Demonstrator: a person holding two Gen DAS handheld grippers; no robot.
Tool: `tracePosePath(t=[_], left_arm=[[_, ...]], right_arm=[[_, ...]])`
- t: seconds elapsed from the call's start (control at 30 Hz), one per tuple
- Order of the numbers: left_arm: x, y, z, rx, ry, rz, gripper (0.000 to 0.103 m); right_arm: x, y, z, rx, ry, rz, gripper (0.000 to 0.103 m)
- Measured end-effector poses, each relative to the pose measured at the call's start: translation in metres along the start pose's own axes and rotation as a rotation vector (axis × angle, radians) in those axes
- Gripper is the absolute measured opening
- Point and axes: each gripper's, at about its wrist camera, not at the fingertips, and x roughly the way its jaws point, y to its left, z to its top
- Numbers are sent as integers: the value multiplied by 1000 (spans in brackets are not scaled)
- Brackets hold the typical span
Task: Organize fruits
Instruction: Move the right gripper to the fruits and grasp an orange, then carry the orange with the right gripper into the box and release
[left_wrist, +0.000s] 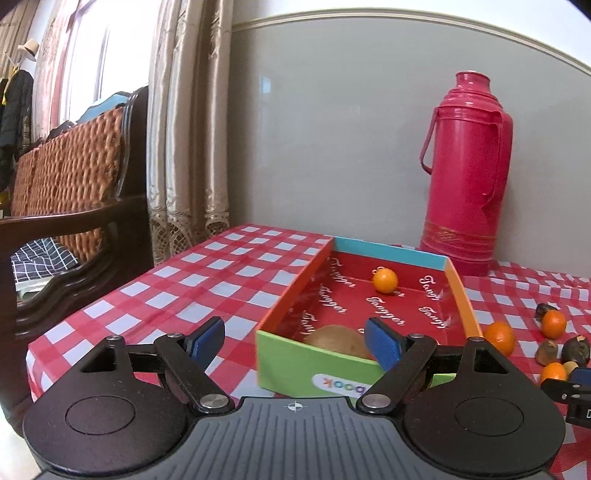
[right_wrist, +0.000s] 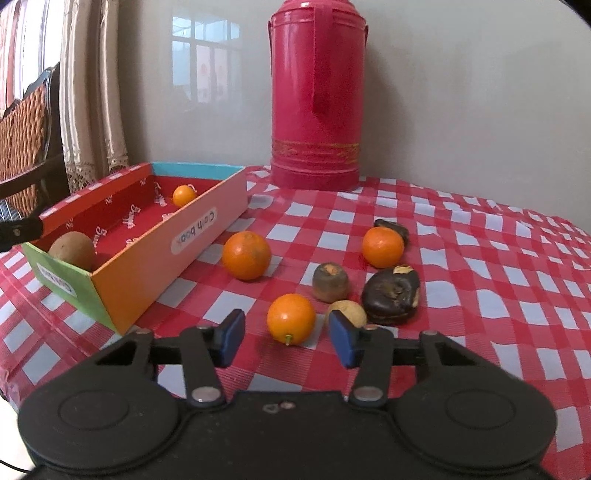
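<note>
Nearest to me, the right gripper (right_wrist: 287, 338) points down at the table with its blue pads apart and nothing pinched; a small orange (right_wrist: 291, 318) with a short stem sits on the cloth just ahead of the gap between them, and neither pad touches it. The left gripper (left_wrist: 294, 341) stands wider open and empty over the near green end of the cardboard box (left_wrist: 291, 363), its right pad over the box's near corner. Just inside that near end lies a brown kiwi (left_wrist: 334, 339), close against the green wall. On the red-and-white checked tablecloth (right_wrist: 480, 295), right of the box, the loose fruit is scattered: a pale tan round fruit (right_wrist: 349, 311) beside the right pad, a dark shrivelled fruit (right_wrist: 391, 295) touching it, and a dull brownish fruit (right_wrist: 330, 282) standing a little further back. Beyond these a larger orange (right_wrist: 246, 254) rests near the box's orange side, and another orange (right_wrist: 383, 246) sits well to the right with a second dark fruit (right_wrist: 393, 229) tucked behind it. Toward the far end of the box, on its red printed floor, lies one little orange (left_wrist: 385, 280). At the back, against the grey wall, stands a tall pink thermos flask (left_wrist: 467, 173). Off to the left, past the table's edge, are a dark wooden sofa (left_wrist: 74, 221) with woven cushions and pale curtains (left_wrist: 184, 129).
</note>
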Motion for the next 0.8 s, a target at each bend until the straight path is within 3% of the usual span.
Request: tracePosePath(t=[0.07,0.23,0.6,0.8], left_arm=[[1,4,0,-2,2,4,82],[2,13,-1,-7,2,14,82],[2,37,-1,-29,3,41,82],[-1,52,-4,-34,11,58,82]], right_arm=[[5,2,1,1,10,-3,39],[14,6,2,-11,30,-25,23],[10,14,11,0,-17,-36,23],[-5,25,24,7,-94,-11,23]])
